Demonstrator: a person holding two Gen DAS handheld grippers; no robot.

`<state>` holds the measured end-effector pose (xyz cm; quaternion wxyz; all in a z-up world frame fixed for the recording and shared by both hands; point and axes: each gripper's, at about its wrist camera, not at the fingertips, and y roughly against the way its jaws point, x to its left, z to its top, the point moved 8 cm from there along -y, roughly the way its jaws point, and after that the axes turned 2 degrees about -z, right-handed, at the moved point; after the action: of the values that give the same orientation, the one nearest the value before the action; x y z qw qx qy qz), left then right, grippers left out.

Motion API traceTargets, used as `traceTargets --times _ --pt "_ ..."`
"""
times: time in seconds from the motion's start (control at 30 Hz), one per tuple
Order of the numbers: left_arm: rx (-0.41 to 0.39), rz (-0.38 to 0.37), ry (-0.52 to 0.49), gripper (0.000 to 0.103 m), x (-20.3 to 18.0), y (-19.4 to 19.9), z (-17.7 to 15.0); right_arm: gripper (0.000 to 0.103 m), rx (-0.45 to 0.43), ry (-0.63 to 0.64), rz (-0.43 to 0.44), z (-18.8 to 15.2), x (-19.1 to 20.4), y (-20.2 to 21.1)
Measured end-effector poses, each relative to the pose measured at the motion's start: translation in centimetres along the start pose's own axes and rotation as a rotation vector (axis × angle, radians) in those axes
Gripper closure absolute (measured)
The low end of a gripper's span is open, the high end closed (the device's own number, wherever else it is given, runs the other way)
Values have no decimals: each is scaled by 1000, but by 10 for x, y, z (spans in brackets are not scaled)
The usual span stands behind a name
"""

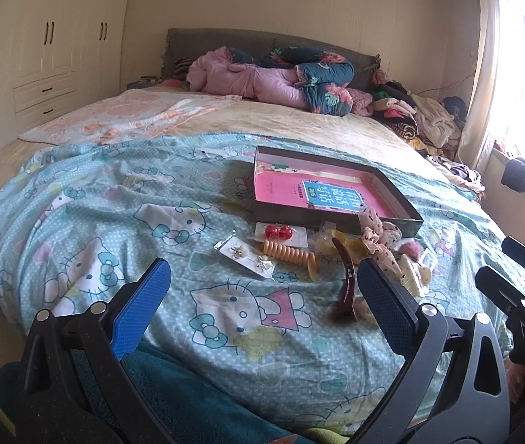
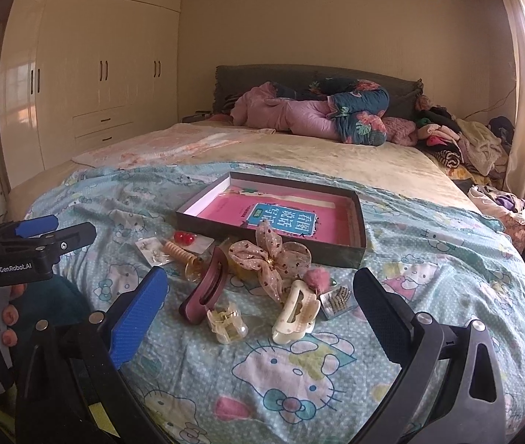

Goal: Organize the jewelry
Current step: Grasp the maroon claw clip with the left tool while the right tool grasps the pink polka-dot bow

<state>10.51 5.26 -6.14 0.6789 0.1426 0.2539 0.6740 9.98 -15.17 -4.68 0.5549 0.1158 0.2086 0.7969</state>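
Loose jewelry and hair pieces heaped on the bed [image 2: 429, 259], just before the open box [image 2: 361, 222]: bow [image 2: 273, 259], white clip [image 2: 295, 314], maroon clip [image 2: 205, 290], small clear clip [image 2: 225, 322], coil tie [image 1: 289, 255], red earrings [image 1: 277, 232], earring card [image 1: 246, 255]. Nothing lifted yet; box apparently bare of jewelry, so sorting seems at its start. Left gripper [image 1: 262, 288] and right gripper [image 2: 260, 299] both hovering, fingers spread wide, empty. Next: likely close on one piece, perhaps the white clip, then carry into the box. In the way: tangled bow over neighbours, soft rumpled sheet.
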Motion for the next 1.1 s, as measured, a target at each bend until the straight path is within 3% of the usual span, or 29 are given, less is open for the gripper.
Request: traceTargets --times 0.37,0.67,1.03,1.1 --pt "97 -36 -108 10 -33 -48 -9 5 57 31 -7 7 -22 -48" --pt "188 -127 -177 12 -67 -88 -19 5 114 46 10 13 -46 -92" --pt "318 -187 -174 46 -84 -130 -38 6 223 14 144 8 -55 -149" --pt "343 -201 -171 57 -87 -131 -43 6 247 6 178 6 -51 -159"
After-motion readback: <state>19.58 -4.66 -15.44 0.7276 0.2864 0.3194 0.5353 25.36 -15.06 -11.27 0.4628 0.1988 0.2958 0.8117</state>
